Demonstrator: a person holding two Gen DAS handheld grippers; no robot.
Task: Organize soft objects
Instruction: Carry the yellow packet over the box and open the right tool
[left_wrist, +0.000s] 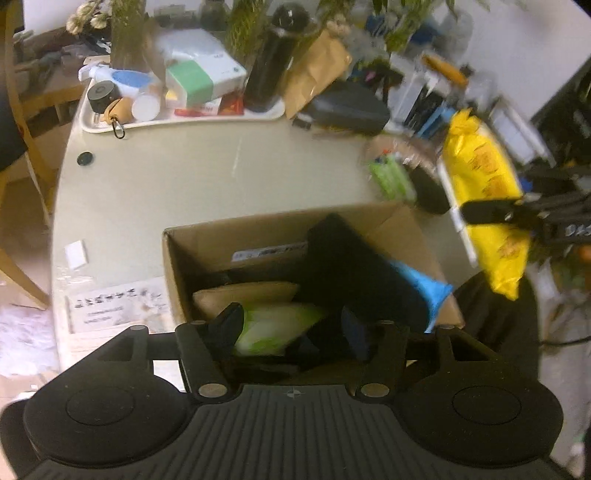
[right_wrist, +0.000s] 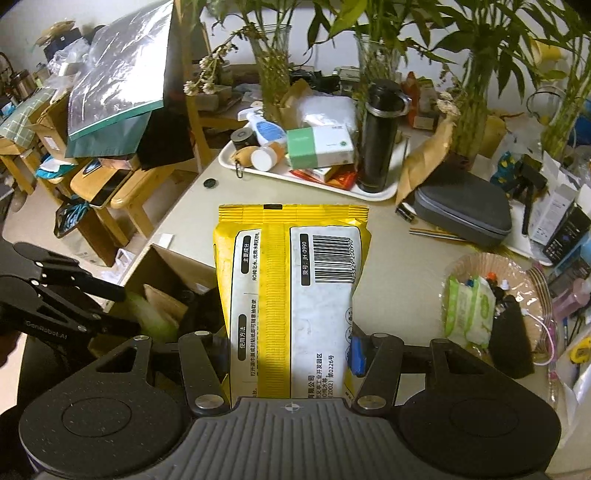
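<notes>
Left wrist view: left gripper (left_wrist: 291, 325) over the cardboard box (left_wrist: 258, 236), fingers released, straddling a green-white pack (left_wrist: 273, 326) lying inside.
Right wrist view: right gripper (right_wrist: 288, 354) clenched on the yellow pack (right_wrist: 291, 295), held above the desk (right_wrist: 399, 258).
Risk: the pack may catch the box wall or the left gripper.
Nearby: tray (right_wrist: 295, 177), black bottle (right_wrist: 380, 136), grey case (right_wrist: 461, 210).

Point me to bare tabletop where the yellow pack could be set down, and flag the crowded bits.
Free: the table between the white tray and the cardboard box, out to the small black disc.
Crowded: the right side, with the grey case and wicker basket; the box is nearly full.
</notes>
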